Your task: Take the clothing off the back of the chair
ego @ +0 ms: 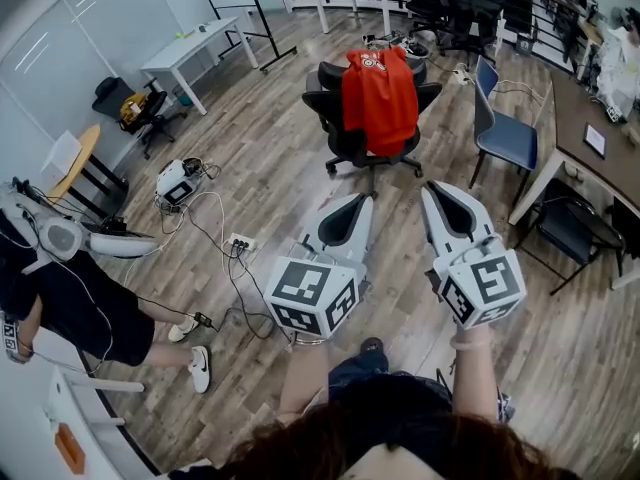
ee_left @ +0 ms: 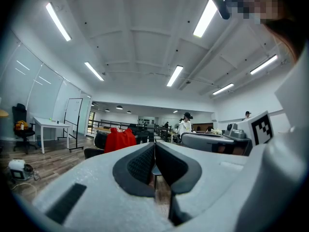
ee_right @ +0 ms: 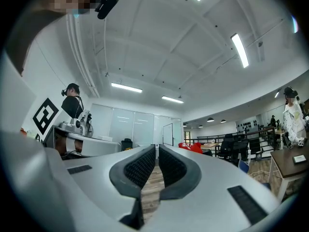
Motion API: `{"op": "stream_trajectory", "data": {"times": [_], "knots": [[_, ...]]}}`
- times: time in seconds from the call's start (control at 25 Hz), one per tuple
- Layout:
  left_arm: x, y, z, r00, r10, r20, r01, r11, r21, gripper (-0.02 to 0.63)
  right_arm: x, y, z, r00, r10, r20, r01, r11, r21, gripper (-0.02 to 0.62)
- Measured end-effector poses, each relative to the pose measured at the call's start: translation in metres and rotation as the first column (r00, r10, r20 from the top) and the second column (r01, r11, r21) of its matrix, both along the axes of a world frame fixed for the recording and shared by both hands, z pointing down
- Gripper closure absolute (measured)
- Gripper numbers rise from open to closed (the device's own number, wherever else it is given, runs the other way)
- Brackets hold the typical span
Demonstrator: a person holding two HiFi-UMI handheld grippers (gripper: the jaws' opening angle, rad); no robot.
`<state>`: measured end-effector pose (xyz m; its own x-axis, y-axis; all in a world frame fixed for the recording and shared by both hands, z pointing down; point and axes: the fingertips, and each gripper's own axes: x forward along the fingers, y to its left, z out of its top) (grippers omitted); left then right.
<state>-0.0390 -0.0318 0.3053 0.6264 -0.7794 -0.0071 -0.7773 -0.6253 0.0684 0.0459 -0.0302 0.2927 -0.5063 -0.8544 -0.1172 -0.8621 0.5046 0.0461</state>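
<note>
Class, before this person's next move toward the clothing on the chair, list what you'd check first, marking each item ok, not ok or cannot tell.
1. Clothing in place: ok. The red garment hangs over the back of the black chair.
2. Grippers within reach: not ok. The left gripper and right gripper are well short of the chair.
3. Jaws open for a grasp: not ok. Both pairs are closed and empty.
4. Walking line free of cables: ok. The power strip and its cords lie off to the left.
5. Garment free of snags: cannot tell. Its far side is hidden.
</note>
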Motion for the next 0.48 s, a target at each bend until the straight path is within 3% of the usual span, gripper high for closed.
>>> {"op": "stream_trajectory", "data": {"times": [0.48], "knots": [[-0.023,-0.047,0.003,0.999,0.044,-0.019,-0.044,0.999,0.000,0.589,-0.023,-0.042,-0.001,0.999,0.044,-0.018,-0.044,0.999,0.005,0.591]]}}
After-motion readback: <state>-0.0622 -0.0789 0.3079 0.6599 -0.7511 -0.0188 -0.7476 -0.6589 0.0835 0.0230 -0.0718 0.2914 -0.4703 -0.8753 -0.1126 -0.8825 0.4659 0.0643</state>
